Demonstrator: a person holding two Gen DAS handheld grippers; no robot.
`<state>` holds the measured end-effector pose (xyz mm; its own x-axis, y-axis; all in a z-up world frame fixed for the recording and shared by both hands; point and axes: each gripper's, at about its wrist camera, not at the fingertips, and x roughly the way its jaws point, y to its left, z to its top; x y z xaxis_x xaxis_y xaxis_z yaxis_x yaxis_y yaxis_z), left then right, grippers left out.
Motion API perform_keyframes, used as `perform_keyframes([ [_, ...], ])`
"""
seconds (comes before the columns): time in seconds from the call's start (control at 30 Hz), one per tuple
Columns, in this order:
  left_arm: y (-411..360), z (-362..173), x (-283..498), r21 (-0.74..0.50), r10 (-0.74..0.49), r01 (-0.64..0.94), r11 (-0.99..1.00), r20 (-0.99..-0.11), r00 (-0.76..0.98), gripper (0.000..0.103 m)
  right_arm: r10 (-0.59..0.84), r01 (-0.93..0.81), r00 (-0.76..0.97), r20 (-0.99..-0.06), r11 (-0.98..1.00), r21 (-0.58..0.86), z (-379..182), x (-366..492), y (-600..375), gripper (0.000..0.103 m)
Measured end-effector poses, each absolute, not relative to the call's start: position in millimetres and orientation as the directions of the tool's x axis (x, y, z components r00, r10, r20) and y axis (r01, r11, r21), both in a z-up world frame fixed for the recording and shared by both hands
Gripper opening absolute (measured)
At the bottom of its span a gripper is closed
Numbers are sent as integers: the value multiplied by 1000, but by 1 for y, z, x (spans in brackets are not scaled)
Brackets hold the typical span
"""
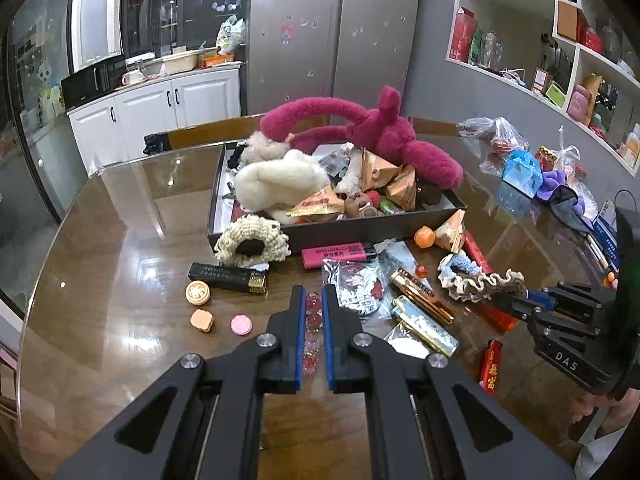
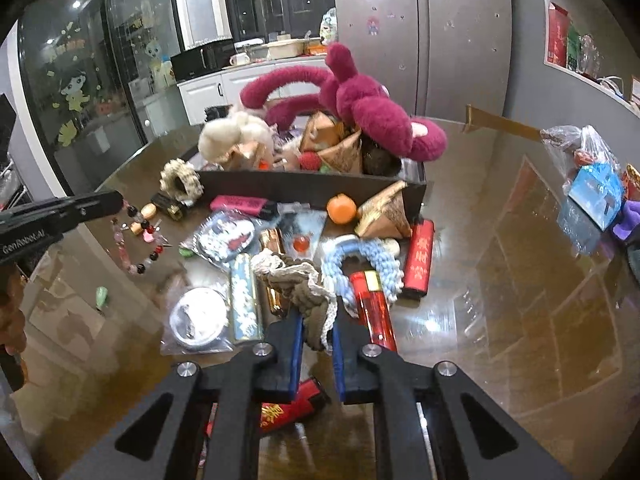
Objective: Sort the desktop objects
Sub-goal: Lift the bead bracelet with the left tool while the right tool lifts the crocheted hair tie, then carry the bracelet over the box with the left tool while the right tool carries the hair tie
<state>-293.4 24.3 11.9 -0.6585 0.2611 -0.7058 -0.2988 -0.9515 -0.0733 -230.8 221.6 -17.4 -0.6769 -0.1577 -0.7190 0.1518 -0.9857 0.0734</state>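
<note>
Blue-padded, your left gripper (image 1: 313, 300) is pinching a bracelet of pink and clear glass beads (image 1: 313, 322) between its two fingers; in the right wrist view the beads (image 2: 136, 236) hang from its tip above the table. Just to the left of this gripper lie a round pink tablet-shaped piece (image 1: 241, 325), an orange flower-shaped piece (image 1: 202, 320) and a round tan tin with a flower print (image 1: 197, 293). Ahead of them a long black and gold box (image 1: 228, 277) lies flat, and beyond it a cream knitted scrunchie (image 1: 251, 243) leans against the wall of the dark cardboard tray (image 1: 360, 232).

Your right gripper (image 2: 316, 332) is closed on a beige and brown frilled scrunchie (image 2: 300, 284), with the fabric pressed between the pads. Touching it on the right lies a light blue knitted scrunchie (image 2: 360, 256), and a red cylinder-shaped lighter (image 2: 376, 308) lies just beside the right finger. To the left of this gripper lie a blue patterned flat case (image 2: 245, 300) and a clear bag with a round metal disc (image 2: 198, 318).

Farther ahead, an orange ball (image 2: 341, 208) and a gold pyramid-shaped packet (image 2: 384, 210) touch the front wall of the tray. You can see the tray is heaped with a large magenta plush toy (image 1: 380, 136), a white fluffy plush (image 1: 280, 180) and more gold packets. All rests on the glossy brown glass-topped table (image 1: 120, 264).
</note>
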Motion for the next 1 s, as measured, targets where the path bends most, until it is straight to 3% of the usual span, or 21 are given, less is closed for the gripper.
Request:
perform_keyframes([
  [0.5, 44, 37, -307, -59, 253, -296, -953, -689, -679, 8, -196, 208, -726, -659, -976, 61, 33, -243, 209, 12],
  [1.0, 77, 49, -355, -73, 285, -323, -943, -678, -678, 8, -221, 270, -717, -661, -962, 29, 60, -291, 193, 12],
])
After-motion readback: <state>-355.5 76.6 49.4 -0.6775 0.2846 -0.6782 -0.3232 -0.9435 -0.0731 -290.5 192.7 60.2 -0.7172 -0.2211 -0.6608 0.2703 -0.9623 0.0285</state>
